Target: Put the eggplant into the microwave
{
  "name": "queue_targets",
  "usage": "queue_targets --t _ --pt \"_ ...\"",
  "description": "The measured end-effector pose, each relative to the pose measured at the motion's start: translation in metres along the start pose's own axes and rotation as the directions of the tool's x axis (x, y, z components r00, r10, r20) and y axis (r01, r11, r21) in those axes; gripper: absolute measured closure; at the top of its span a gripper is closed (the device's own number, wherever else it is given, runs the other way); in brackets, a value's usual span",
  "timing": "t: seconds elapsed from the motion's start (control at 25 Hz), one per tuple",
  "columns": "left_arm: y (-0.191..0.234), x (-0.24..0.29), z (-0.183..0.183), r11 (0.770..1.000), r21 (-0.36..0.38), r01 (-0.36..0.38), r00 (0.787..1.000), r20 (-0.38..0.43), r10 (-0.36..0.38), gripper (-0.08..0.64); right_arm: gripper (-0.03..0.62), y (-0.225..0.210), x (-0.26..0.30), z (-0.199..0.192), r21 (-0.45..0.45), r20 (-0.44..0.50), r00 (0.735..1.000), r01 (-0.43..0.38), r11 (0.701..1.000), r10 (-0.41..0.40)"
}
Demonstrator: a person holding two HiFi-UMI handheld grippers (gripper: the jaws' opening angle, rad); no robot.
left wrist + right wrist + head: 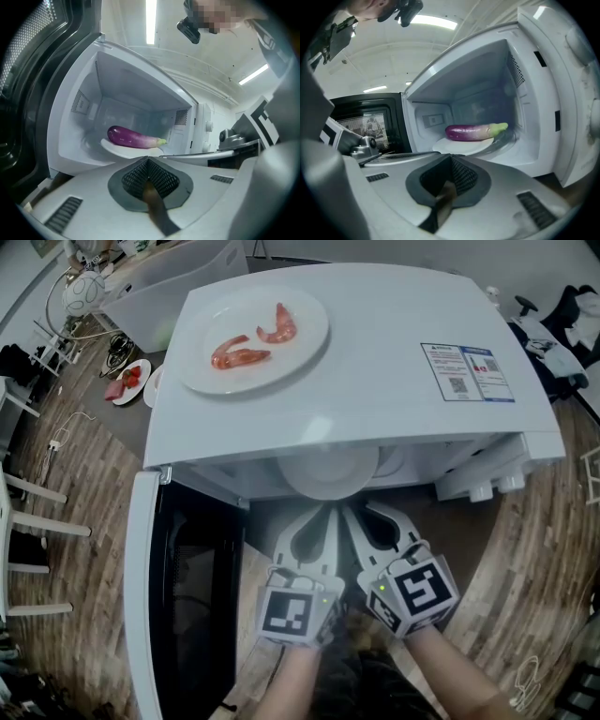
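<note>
Lying on plate (pixel 117 149) in microwave (pixel 375 362), eggplant (pixel 133 137) apart from fingers (pixel 84 192); L gripper (pixel 147 161), R gripper (pixel 451 158) pressed together

Eggplant (pixel 133 138) on plate (pixel 112 146) inside microwave (pixel 375 381), door (pixel 142 615) open at left — shrimp plate (pixel 302 345) on top

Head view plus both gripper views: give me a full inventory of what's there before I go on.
microwave: 1, white, centre, door open leftward
top plate: 1, white, on the microwave
shrimp: 2, pink-orange, on top plate
inner plate: 1, white, inside microwave
eggplant: 1, purple, green stem, on inner plate
label: 1, white-blue, microwave top, right
left gripper: 1, pale grey, before the opening, jaws shut, empty
right gripper: 1, pale grey, beside it, jaws shut, empty
</note>
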State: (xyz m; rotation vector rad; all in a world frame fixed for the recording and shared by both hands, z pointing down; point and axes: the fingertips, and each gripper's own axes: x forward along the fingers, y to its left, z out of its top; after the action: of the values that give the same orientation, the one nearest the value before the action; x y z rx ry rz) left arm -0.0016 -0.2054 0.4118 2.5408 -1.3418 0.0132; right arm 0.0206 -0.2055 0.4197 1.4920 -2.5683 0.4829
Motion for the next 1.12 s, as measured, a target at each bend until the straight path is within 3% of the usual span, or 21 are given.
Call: queue_targets --t 1.12 --pt "0.013 0.019 0.004 0.999 -0.028 -0.025 1.000 -0.013 0.025 0.560 0.588 -0.011 0.020 0.002 0.044 -0.027 1.000 -0.015 0.999 0.016"
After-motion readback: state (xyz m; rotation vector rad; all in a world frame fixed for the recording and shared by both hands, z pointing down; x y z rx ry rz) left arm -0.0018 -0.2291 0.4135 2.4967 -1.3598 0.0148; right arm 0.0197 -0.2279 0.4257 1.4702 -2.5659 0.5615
